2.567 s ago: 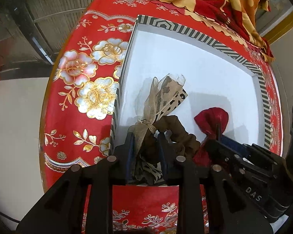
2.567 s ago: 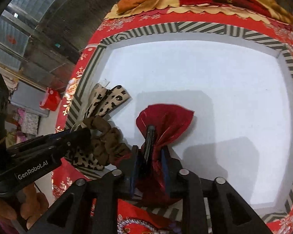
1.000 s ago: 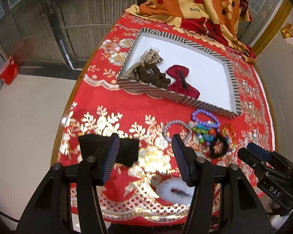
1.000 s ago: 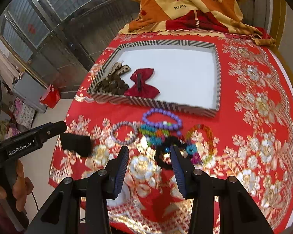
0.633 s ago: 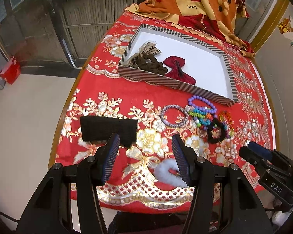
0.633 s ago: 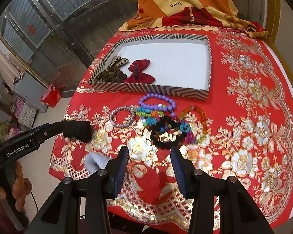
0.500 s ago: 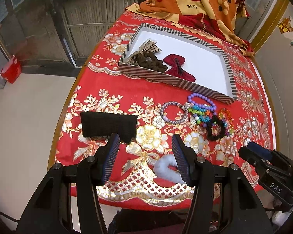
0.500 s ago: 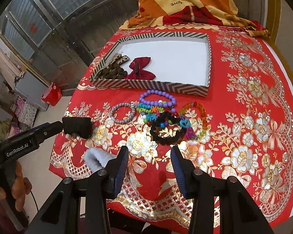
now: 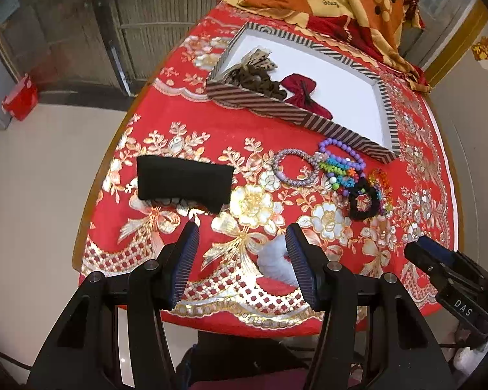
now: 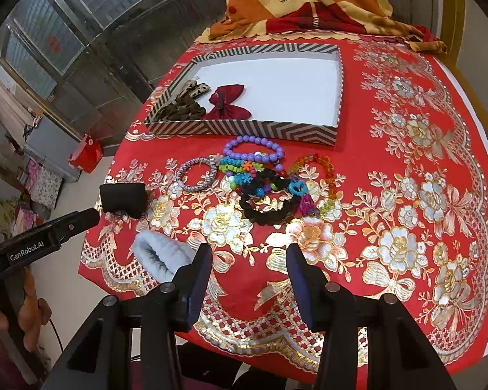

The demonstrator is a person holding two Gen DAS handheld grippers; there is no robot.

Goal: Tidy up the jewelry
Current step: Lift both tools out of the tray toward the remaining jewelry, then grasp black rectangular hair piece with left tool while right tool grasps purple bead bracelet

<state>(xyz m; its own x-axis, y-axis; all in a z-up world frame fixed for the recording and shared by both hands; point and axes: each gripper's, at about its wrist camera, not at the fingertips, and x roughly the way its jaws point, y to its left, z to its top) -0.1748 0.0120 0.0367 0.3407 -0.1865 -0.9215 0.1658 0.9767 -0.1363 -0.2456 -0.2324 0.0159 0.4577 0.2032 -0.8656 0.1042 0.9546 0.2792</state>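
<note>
Near the table's left edge lies a black pouch [image 9: 183, 183]; my left claw [image 9: 242, 260] hangs over the near edge beside it, spread wide and holding nothing; a white fluffy band [image 9: 275, 261] sits on the red cloth [image 9: 211, 123] just past its right finger; beyond, toward the middle, a silver bracelet [image 9: 294, 170] touches a heap of bead bracelets [image 10: 260, 178] lying just before the striped tray [image 10: 244, 128]; a brown scrunchie [image 10: 179, 109] and a red bow [image 10: 226, 102] rest in the tray's near left corner; my right claw [image 10: 249, 273] hovers over the near edge, also wide and empty.
</note>
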